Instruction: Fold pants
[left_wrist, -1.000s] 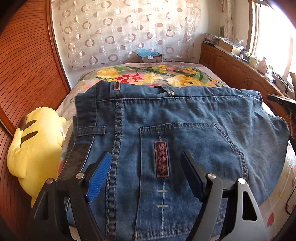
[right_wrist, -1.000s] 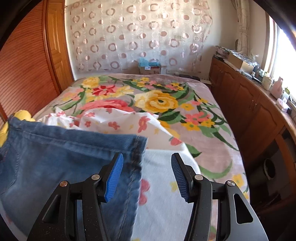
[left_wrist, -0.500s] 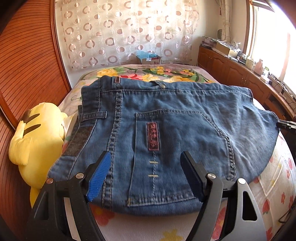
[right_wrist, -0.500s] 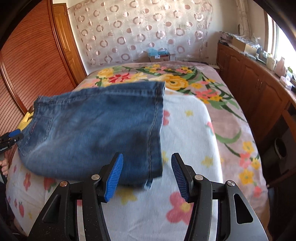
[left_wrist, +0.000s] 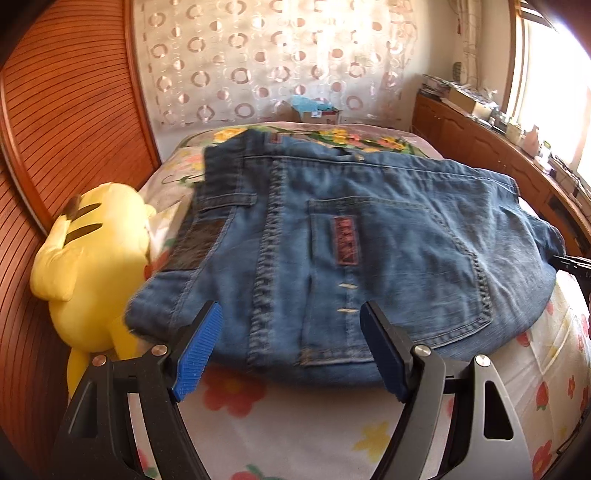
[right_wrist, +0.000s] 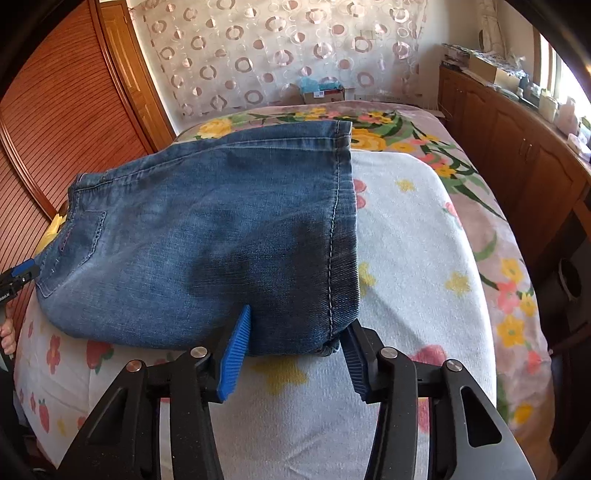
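Observation:
Blue jeans (left_wrist: 369, 236) lie folded flat on the bed, waistband at the far side and back pocket up. My left gripper (left_wrist: 291, 308) hovers open over their near edge, pads clear of the cloth. In the right wrist view the jeans (right_wrist: 207, 236) stretch left, their hem end at the right. My right gripper (right_wrist: 297, 319) is at the near hem corner (right_wrist: 332, 332). Its jaws are closing with that corner between them, and the pads do not press it. The left gripper (right_wrist: 18, 273) shows at the far left edge, a hand (right_wrist: 7, 336) below it.
A yellow plush toy (left_wrist: 88, 258) lies against the wooden wall (left_wrist: 66, 122) left of the jeans. The bed's floral blanket (right_wrist: 424, 266) extends right and toward me. Wooden cabinets (right_wrist: 517, 147) with clutter line the right side. A box (left_wrist: 317, 112) sits behind the bed.
The jeans, close under both cameras before, now lie flat farther off. My left gripper drew back to their near edge. My right gripper came to the hem corner and its jaws narrowed.

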